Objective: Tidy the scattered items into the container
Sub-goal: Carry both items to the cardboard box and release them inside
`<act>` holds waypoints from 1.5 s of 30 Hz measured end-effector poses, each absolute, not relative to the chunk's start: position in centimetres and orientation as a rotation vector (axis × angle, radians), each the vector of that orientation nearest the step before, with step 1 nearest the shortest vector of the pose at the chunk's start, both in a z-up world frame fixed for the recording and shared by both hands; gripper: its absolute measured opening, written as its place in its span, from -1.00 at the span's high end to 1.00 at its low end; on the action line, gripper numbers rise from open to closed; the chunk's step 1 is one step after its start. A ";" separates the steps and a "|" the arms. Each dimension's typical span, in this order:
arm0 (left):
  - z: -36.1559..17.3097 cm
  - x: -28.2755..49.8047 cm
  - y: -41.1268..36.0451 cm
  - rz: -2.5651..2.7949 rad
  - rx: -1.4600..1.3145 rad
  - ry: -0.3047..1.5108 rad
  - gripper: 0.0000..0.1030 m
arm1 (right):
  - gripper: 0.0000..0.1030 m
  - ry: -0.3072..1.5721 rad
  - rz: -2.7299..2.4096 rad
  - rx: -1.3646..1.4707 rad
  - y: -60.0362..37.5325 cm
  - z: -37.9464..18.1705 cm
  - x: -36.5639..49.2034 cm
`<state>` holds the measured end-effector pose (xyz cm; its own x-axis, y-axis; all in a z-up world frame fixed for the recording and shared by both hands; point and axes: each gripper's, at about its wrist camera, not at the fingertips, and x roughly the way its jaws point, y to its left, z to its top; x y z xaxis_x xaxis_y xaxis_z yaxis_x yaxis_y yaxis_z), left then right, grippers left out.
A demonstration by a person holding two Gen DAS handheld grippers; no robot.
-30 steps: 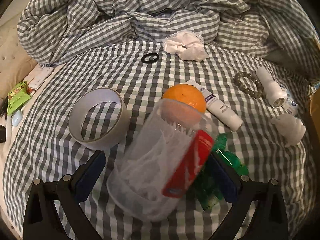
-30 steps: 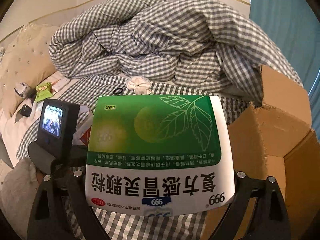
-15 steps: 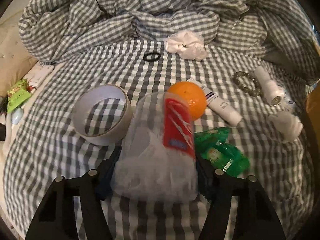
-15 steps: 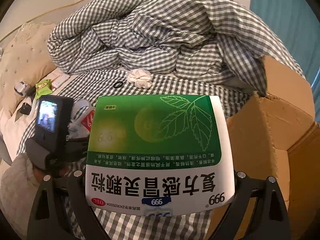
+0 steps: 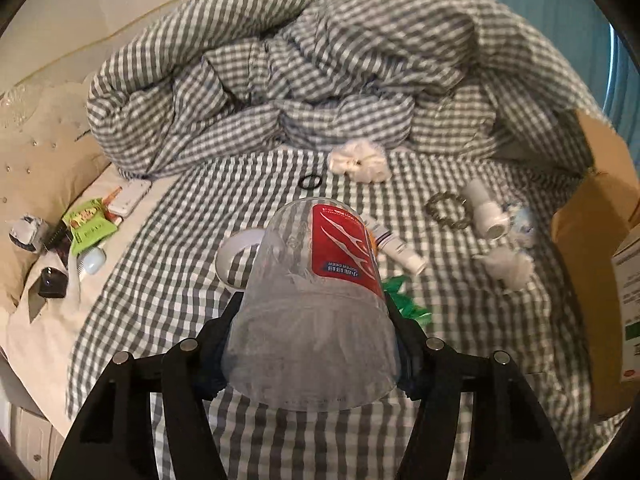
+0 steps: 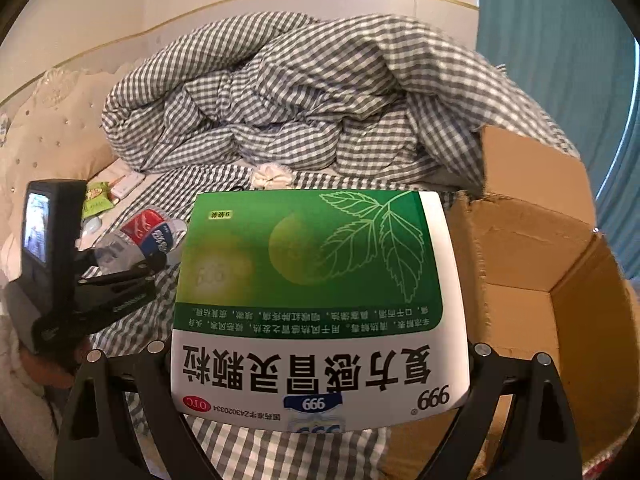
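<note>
Gripping one clear plastic jar with a red label, the left gripper holds it above the checked bedsheet. The right gripper clamps one green-and-white medicine box beside one open cardboard box. On the sheet: one tape roll, one black ring, one white scrunchie, one bead bracelet.

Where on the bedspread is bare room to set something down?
Free: the checked bedspread left of the tape roll, and the near strip beside the cardboard box. Crowded: around the white tube, bead bracelet and white bottle.
</note>
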<state>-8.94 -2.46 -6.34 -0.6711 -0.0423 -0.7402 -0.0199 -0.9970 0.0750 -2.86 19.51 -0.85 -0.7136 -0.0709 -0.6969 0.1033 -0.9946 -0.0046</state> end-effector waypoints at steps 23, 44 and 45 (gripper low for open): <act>0.8 -2.2 11.8 -3.233 1.199 -0.344 -0.24 | -0.78 -0.177 -3.104 1.442 37.7 -2.2 0.6; 1.9 -2.3 26.9 -3.455 1.231 -0.593 -0.24 | -0.99 -0.358 -3.291 1.207 43.5 2.0 8.1; 1.7 -2.8 27.9 -3.469 1.253 -0.593 -0.24 | -0.99 -0.356 -3.294 1.208 43.8 1.8 8.3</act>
<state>-2.77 27.93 1.74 -0.6228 0.4228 -0.6583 -0.6173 -0.7825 0.0815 8.28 43.82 1.84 -0.7009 0.2837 -0.6545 -0.4169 -0.9074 0.0531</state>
